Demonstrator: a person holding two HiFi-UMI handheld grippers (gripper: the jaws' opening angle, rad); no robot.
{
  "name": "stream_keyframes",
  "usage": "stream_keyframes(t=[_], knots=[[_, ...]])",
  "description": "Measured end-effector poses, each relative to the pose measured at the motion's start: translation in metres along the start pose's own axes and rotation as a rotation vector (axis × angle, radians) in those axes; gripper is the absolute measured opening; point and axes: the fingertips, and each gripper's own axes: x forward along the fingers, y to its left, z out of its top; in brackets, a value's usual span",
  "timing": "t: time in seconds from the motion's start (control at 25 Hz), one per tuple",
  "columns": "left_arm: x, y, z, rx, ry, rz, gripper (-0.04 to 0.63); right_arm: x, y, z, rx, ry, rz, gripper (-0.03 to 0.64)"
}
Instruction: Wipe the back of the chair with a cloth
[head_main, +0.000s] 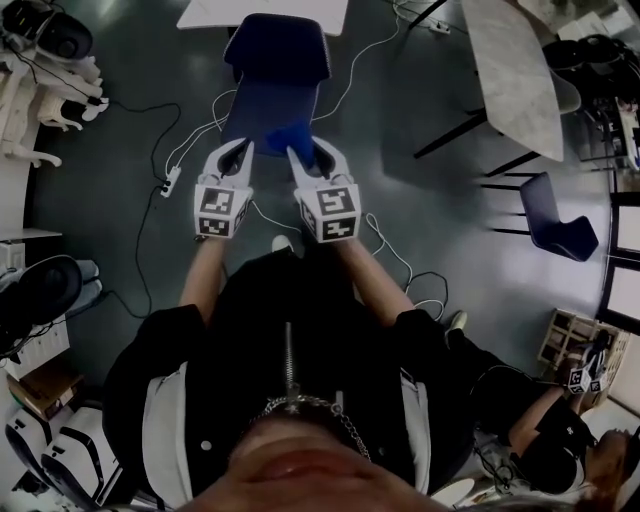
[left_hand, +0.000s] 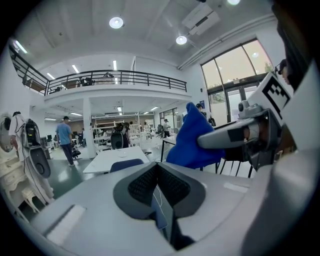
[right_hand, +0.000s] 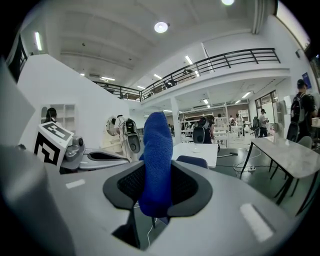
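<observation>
Risk: my right gripper (head_main: 312, 160) pinches the blue cloth (right_hand: 156, 150) by one bunched fold, so drag against the back of the chair (head_main: 272, 90) could probably pull it free (or a bare gripper tip scrapes the chair). The chair sits at 12 o'clock just beyond both grippers, with the cloth over it. Both forearms reach straight out side by side, left gripper (head_main: 238, 157) at 9 o'clock of the right, closed on nothing.
</observation>
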Motion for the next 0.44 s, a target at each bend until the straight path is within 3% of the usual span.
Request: stream_keyframes(t=[0.44], knots=[[-0.018, -0.004, -0.003, 0.006, -0.004, -0.039, 0.009, -0.012, 0.018, -0.004, 0.013, -0.009, -0.025, 0.126]])
